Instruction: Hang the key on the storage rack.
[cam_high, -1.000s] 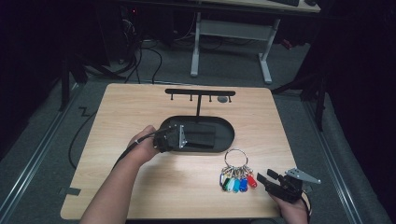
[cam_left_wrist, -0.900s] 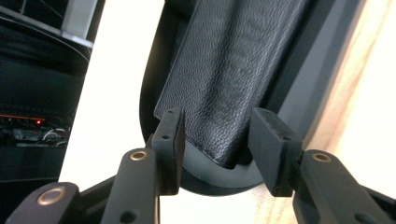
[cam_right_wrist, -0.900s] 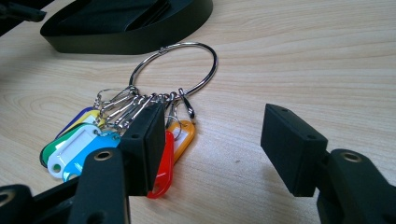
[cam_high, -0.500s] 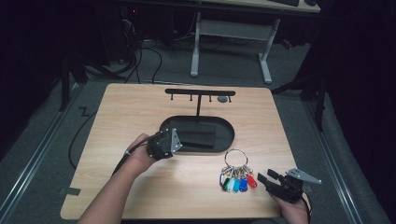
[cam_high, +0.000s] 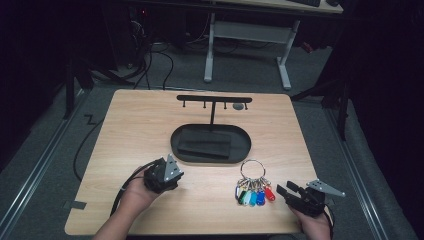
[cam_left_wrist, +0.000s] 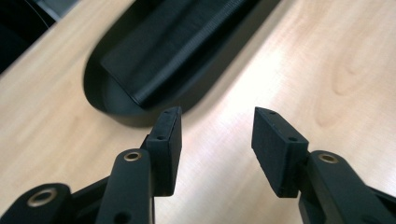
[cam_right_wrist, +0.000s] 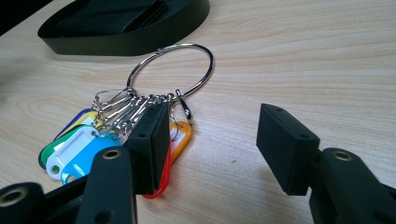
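A large metal key ring (cam_high: 252, 170) with several coloured tags (cam_right_wrist: 79, 149) lies flat on the wooden table (cam_high: 140, 125), at the near right. Behind it stands a black oval base (cam_high: 210, 142) that carries a T-shaped hook rack (cam_high: 214, 99). My left gripper (cam_high: 165, 172) hovers near the base's left front end (cam_left_wrist: 116, 93); its jaws have just been opening, with nothing between them (cam_left_wrist: 217, 116). My right gripper (cam_high: 282, 191) rests low just right of the tags. Its jaws have just been closing, and only bare wood shows in the gap (cam_right_wrist: 215, 112).
A dark flat pad (cam_high: 205, 145) lies inside the oval base. A small grey item (cam_high: 239, 106) hangs at the right end of the rack. Beyond the table are a desk frame (cam_high: 247, 32), cables and dark floor.
My left hand has drawn back from over the oval base to the near left part of the table. The right hand and the key ring have stayed put.
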